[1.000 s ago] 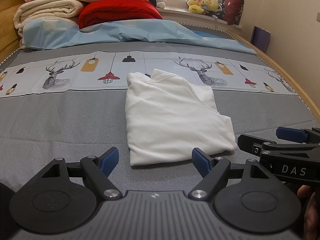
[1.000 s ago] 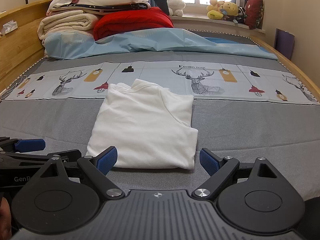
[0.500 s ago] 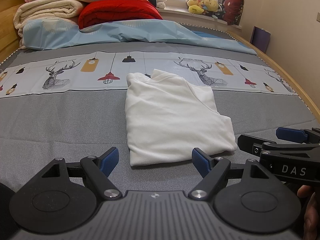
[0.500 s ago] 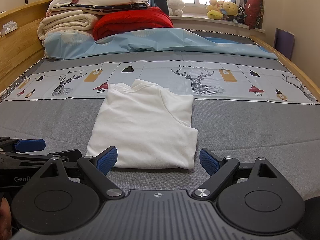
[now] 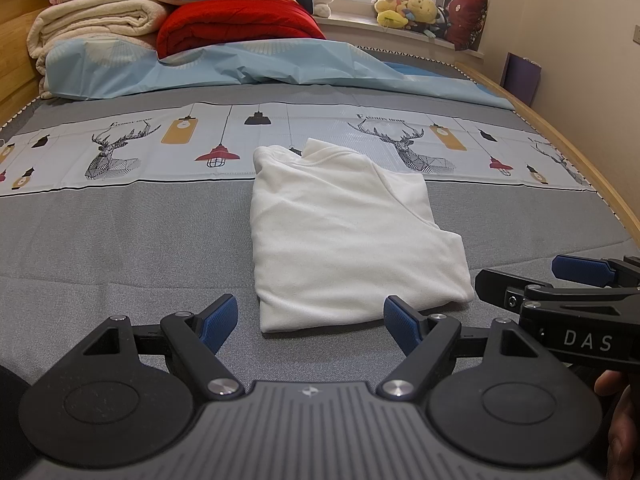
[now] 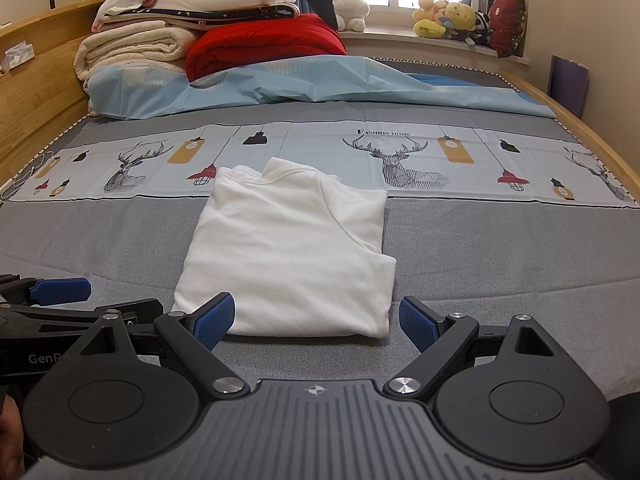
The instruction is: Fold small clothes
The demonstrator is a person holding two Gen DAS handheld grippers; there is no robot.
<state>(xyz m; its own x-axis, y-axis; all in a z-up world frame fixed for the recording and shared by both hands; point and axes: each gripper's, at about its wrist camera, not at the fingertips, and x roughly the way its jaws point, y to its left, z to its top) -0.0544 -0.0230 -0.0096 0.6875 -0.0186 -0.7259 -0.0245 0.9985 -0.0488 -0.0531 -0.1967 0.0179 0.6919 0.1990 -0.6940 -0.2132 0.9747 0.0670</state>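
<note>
Shirt: I saw the white shirt folded into a compact rectangle, lying flat on the grey bed cover, its collar end reaching onto the band printed with deer and lamps.
Left gripper: my left gripper stood with its jaws wide apart and nothing between them, just short of the shirt's near edge; the blue pads touched no cloth.
Right gripper: my right gripper was likewise spread wide and empty, the shirt's near edge lying between and just beyond its fingertips without contact.
Side by side: in the left view the right gripper showed at the right edge; in the right view the left one showed at the left edge.
Background: folded blankets, a red quilt and a light blue sheet lay at the far end; plush toys sat on the sill.
</note>
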